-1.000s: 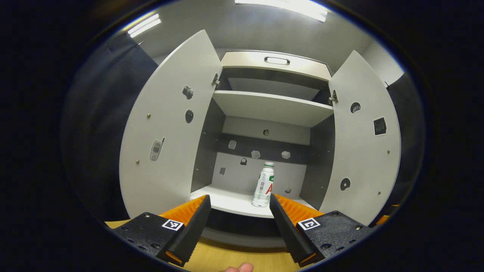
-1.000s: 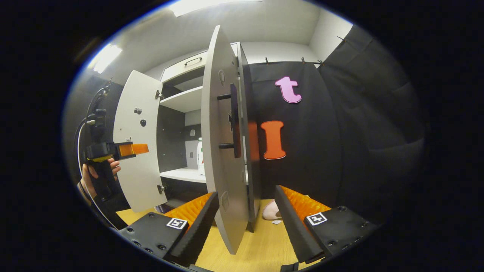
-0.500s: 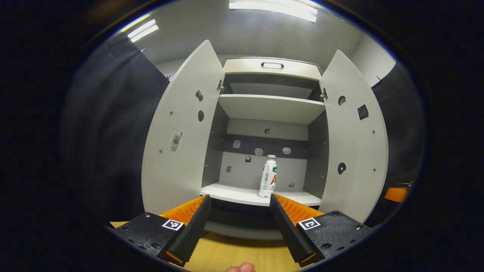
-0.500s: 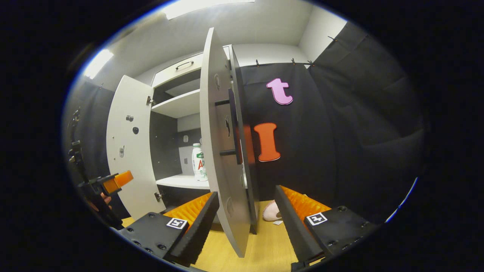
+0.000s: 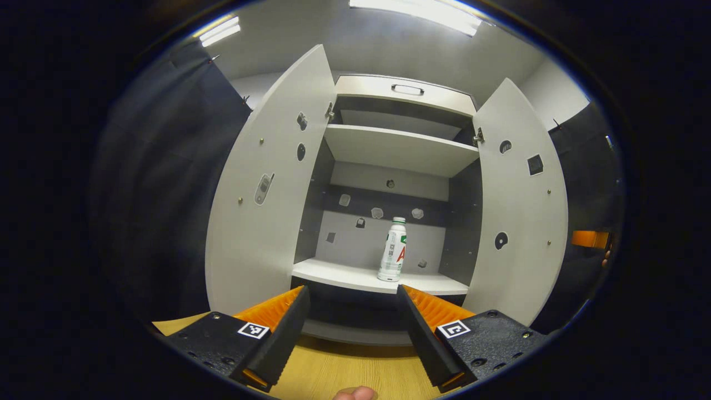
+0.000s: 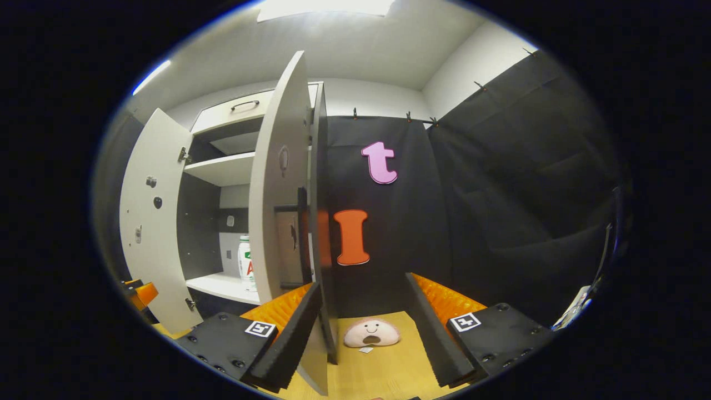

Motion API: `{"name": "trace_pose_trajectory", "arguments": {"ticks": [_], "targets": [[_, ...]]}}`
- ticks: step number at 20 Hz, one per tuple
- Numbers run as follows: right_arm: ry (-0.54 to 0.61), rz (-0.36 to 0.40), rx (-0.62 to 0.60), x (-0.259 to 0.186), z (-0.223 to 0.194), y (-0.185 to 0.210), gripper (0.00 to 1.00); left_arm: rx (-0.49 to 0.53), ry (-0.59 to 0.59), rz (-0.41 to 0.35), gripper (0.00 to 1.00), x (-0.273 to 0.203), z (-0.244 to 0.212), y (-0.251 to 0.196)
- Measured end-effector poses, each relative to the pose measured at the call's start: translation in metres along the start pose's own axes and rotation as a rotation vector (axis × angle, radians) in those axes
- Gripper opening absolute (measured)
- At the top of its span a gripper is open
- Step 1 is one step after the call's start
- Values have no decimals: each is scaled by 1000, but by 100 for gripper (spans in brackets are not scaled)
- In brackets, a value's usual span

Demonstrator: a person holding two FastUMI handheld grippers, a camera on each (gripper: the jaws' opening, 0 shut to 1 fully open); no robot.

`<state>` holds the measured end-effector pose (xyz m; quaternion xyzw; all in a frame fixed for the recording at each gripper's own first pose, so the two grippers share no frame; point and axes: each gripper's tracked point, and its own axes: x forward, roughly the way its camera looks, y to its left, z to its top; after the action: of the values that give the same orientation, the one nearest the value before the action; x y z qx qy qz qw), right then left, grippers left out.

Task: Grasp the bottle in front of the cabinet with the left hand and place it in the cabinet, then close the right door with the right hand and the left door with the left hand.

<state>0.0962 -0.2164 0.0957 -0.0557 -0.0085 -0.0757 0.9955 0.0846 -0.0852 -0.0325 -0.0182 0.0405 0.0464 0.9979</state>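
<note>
— So, how do the left gripper [image 5: 351, 333] fingers stand?
— Spread wide with nothing between them, held above the wooden surface [image 5: 355, 375] and facing the open cabinet [image 5: 397, 150].
— And the bottle [image 5: 392, 250]?
— Upright on the cabinet's lower shelf [image 5: 355, 278], right of centre, well beyond the fingertips. Both doors hang open: the left door [image 5: 266, 189] and the right door [image 5: 519, 211] flare outward on either side.
— What about the right gripper [image 6: 361, 333]?
— Its fingers are wide apart too, holding nothing. The right door's edge [image 6: 278, 194] stands just beside the left-hand finger [image 6: 289, 328]; I cannot tell whether they touch.
— Anything else nearby?
— A small plush face toy [image 6: 371, 333] lies on the surface between those fingers, farther back.
</note>
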Motion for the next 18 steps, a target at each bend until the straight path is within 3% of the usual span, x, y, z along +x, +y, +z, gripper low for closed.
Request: {"name": "trace_pose_trajectory", "arguments": {"ticks": [8, 9, 10, 11, 18], "targets": [[-25, -6, -3, 30, 24, 9, 97, -5, 10, 80, 95, -2, -9, 44], [-33, -7, -12, 31, 26, 10, 88, -4, 5, 86, 95, -2, -8, 46], [-29, -1, -14, 31, 25, 13, 88, -9, 1, 88, 92, -1, -7, 47], [-27, 14, -8, 31, 24, 17, 97, -19, -3, 83, 92, -1, -8, 48], [-12, 70, 19, 27, 22, 40, 95, -56, -19, 15, 95, 14, -5, 27]]}}
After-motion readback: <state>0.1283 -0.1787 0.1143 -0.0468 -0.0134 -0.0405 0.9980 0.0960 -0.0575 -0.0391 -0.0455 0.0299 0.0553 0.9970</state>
